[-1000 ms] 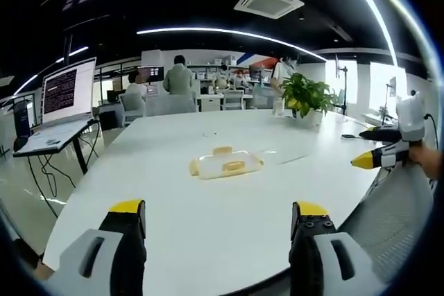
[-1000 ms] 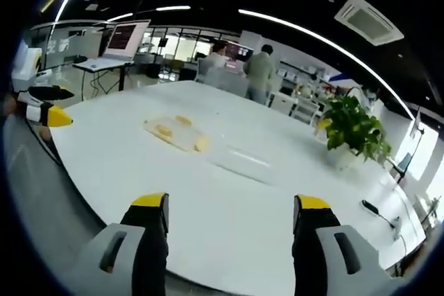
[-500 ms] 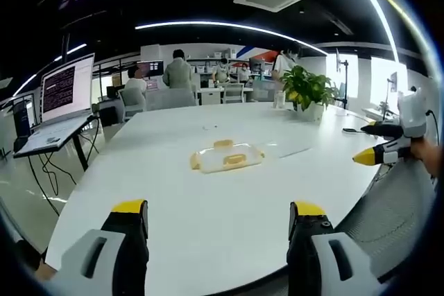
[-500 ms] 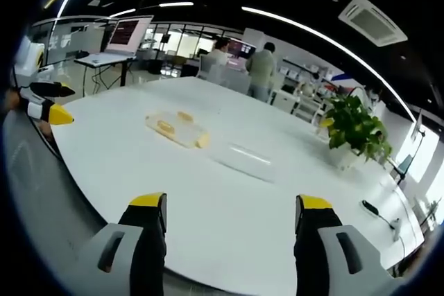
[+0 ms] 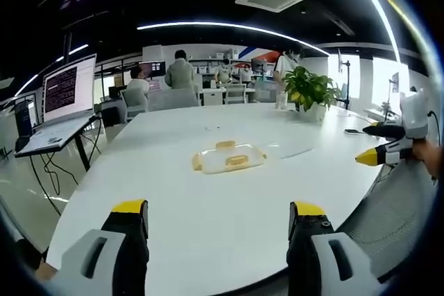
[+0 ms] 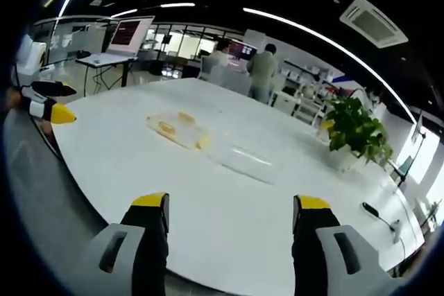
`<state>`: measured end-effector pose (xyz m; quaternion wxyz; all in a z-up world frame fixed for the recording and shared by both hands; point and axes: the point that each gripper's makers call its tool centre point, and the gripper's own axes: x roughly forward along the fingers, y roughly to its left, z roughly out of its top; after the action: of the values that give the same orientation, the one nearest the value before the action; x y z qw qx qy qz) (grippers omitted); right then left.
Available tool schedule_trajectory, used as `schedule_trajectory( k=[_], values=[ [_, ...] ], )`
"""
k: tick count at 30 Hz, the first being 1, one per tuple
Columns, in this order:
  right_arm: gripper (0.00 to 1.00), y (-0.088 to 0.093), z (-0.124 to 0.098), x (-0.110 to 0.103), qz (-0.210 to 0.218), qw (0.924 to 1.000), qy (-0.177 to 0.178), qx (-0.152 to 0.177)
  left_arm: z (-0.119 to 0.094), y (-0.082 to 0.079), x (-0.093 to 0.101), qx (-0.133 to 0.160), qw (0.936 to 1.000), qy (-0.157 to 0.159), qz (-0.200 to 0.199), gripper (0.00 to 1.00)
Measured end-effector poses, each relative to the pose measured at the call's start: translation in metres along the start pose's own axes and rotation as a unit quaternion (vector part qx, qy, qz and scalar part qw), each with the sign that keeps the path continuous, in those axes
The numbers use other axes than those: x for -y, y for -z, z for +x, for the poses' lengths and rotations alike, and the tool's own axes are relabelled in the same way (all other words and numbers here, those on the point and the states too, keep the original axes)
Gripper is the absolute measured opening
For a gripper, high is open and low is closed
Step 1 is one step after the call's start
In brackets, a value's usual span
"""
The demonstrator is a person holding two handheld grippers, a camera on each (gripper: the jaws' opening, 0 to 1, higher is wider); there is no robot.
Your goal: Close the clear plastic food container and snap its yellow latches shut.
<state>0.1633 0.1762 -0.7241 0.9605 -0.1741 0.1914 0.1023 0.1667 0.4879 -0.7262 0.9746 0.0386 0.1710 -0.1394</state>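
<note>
Clear food container with yellow latches sits mid white table, lid beside it. Left gripper and right gripper both wide apart, holding nothing, well short of it.

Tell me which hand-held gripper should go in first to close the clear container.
Probably the left hand-held gripper: the clear container lies almost straight ahead between its open jaws. From the right hand-held gripper, also open, the container sits off to the left. Both are well short of it on the white table.
</note>
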Motion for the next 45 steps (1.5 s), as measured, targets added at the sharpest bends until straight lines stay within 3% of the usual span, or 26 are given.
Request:
schedule_trajectory(
  k=[18,20,21,23,27,31,34,36,37,41,44,45],
  values=[
    [0.73,0.003,0.001,-0.009,-0.011,0.9995,-0.025,-0.014,0.001,0.008,-0.006,-0.017,0.9998,-0.008,-0.009,0.80],
    [0.73,0.003,0.001,-0.009,-0.007,0.9995,-0.025,-0.016,0.001,0.006,0.000,-0.014,0.9998,0.012,-0.013,0.82],
    [0.73,0.003,0.002,-0.009,-0.008,0.9995,-0.025,-0.018,0.000,0.000,0.009,0.000,0.9990,0.039,-0.021,0.82],
    [0.70,0.004,0.002,-0.010,-0.012,0.9993,-0.026,-0.023,-0.002,-0.009,0.010,0.022,0.9981,0.053,-0.021,0.84],
    [0.73,0.001,0.004,-0.017,0.018,0.9978,-0.054,-0.035,0.005,-0.015,0.003,0.006,0.9965,0.076,-0.035,0.93],
    [0.67,-0.005,0.012,-0.014,-0.007,0.9959,-0.076,-0.047,0.020,-0.025,-0.012,0.001,0.9959,0.088,-0.020,0.95],
    [0.65,-0.030,0.025,-0.006,-0.031,0.9946,-0.098,-0.016,0.039,-0.041,-0.018,0.015,0.9918,0.126,-0.013,0.96],
    [0.65,-0.037,0.033,0.000,-0.031,0.9935,-0.108,-0.019,0.050,-0.045,-0.020,0.005,0.9881,0.154,0.005,0.95],
    [0.67,-0.048,0.040,-0.004,-0.053,0.9877,-0.147,-0.005,0.059,-0.050,-0.025,0.001,0.9866,0.160,0.030,0.95],
    [0.74,-0.088,0.065,0.007,-0.107,0.9789,-0.168,0.044,0.094,-0.061,-0.043,-0.016,0.9740,0.181,0.135,0.91],
    [0.70,-0.104,0.083,0.011,-0.120,0.9736,-0.191,0.034,0.119,-0.074,-0.047,-0.017,0.9644,0.205,0.166,0.90],
    [0.69,-0.106,0.088,0.009,-0.134,0.9687,-0.207,0.025,0.125,-0.076,-0.048,-0.023,0.9607,0.213,0.176,0.90]
  ],
)
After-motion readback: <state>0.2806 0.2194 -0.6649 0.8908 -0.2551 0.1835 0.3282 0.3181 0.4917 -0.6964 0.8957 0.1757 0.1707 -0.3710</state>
